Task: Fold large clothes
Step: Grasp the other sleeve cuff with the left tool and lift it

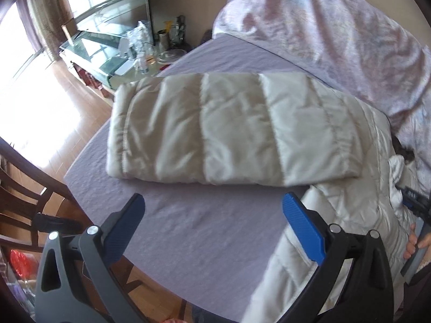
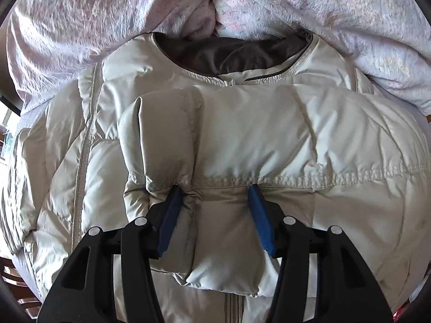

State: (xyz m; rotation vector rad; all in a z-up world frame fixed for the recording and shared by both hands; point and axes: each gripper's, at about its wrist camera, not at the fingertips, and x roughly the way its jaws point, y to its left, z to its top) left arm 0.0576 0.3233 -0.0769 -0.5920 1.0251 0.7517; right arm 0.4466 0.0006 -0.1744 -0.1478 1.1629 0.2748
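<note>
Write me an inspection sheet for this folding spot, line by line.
Surface: bed with a lilac sheet.
Job's things: pale puffer jacket; one sleeve lies out across the sheet, the other sleeve folded over the chest.
Clutter: rumpled pink blanket past the collar.
Grippers: left hand-held gripper open over the sheet, empty; right hand-held gripper shut on the folded sleeve.
Cables: nothing seen.
Surroundings: glass table with bottles, wooden chair, bright window.

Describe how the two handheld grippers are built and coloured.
Left gripper: grey and black plastic linkage arms with round silver pivot pins, ending in flat blue ribbed fingers. Right gripper: black linkage arms with triangular cut-outs, silver pins and the same blue fingers. No cables or sleeves are visible.
</note>
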